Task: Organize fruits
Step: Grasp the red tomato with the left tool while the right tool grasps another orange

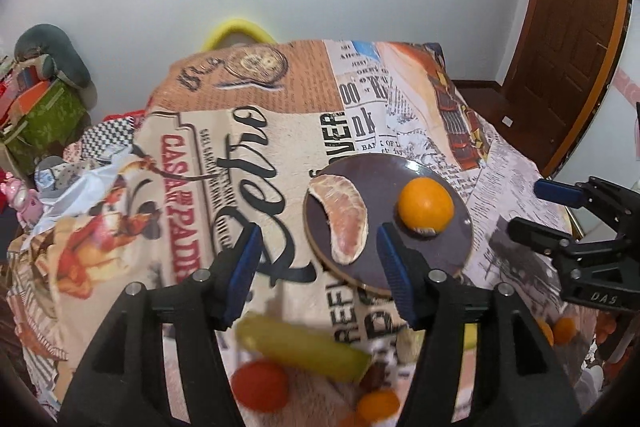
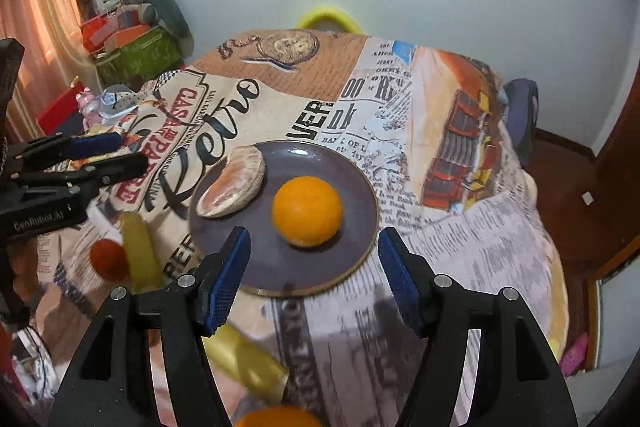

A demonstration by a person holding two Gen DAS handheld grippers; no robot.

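Observation:
A dark round plate [image 1: 448, 251] [image 2: 352, 187] lies on the printed tablecloth. On it sit a whole orange [image 1: 426, 209] [image 2: 307, 211] and a peeled pomelo segment [image 1: 342, 217] [image 2: 232, 187]. My left gripper [image 1: 318, 267] is open and empty, just in front of the plate's near left edge. My right gripper [image 2: 314, 273] is open and empty, hovering at the plate's near rim in front of the orange. Each gripper shows in the other's view: the right one [image 1: 560, 211] at the right edge, the left one [image 2: 108, 153] at the left edge.
Loose fruit lies on the cloth near me: a green-yellow banana [image 1: 304, 351] [image 2: 140, 255], a red fruit [image 1: 260, 383] [image 2: 107, 259], small oranges [image 1: 378, 405] [image 2: 276, 417] and another banana [image 2: 248, 363]. Clutter and boxes [image 2: 132, 47] stand beyond the table's left edge. A wooden door [image 1: 576, 27] is at right.

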